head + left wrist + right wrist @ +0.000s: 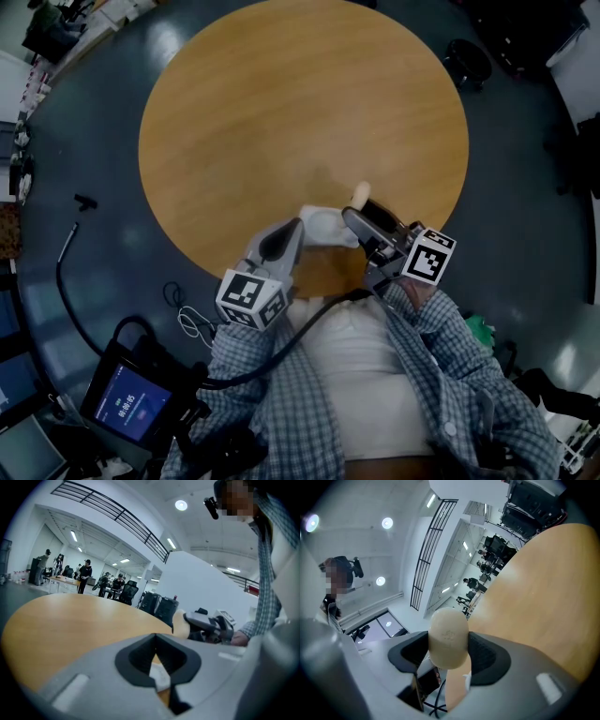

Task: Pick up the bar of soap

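A cream oval bar of soap (448, 638) sits between the dark pads of my right gripper (448, 654), which is shut on it. In the head view the soap (360, 195) sticks out of the right gripper (367, 214) above the near edge of the round wooden table (300, 122). The left gripper view shows the soap (180, 624) lifted off the tabletop. My left gripper (298, 231) is just to the left, its jaws closed on a white wrapper (324, 226). A strip of the wrapper (159, 674) shows through the gap of the left gripper (157, 660).
A tablet with a lit screen (127, 403) and loose cables (187, 319) lie on the dark floor at the lower left. A black stool (466, 64) stands beyond the table at the upper right. People and desks (84, 578) are far off in the hall.
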Available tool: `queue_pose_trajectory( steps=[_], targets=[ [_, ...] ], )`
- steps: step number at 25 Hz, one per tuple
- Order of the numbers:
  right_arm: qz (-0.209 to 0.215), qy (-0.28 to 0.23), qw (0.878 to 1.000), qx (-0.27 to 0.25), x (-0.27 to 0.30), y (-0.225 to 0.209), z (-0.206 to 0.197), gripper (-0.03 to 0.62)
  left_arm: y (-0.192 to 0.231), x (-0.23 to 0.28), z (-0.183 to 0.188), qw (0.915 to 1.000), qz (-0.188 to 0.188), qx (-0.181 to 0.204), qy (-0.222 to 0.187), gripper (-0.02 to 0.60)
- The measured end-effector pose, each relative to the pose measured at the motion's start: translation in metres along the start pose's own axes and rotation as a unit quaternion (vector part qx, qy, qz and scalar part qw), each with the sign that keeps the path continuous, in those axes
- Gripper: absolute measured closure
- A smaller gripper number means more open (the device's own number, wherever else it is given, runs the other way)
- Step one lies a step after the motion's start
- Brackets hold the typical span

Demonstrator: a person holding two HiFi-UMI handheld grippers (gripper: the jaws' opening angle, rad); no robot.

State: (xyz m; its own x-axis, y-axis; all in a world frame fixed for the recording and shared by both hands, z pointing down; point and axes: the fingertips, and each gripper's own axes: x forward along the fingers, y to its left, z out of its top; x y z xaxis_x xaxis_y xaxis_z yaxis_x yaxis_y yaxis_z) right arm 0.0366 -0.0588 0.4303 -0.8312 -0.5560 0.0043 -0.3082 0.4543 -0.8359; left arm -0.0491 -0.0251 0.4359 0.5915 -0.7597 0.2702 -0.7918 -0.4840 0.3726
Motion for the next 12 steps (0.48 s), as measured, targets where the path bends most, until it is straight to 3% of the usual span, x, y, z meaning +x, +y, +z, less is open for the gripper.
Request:
queue_pose_trajectory(
  steps=[12],
  targets=[
    [0.007,0.007,1.0,-0.003,-0.0002,0.0034,0.0005,0.324,0.0003,0.0011,-0.0008,1.0,0.0,0.001,0.001,0.583]
  ],
)
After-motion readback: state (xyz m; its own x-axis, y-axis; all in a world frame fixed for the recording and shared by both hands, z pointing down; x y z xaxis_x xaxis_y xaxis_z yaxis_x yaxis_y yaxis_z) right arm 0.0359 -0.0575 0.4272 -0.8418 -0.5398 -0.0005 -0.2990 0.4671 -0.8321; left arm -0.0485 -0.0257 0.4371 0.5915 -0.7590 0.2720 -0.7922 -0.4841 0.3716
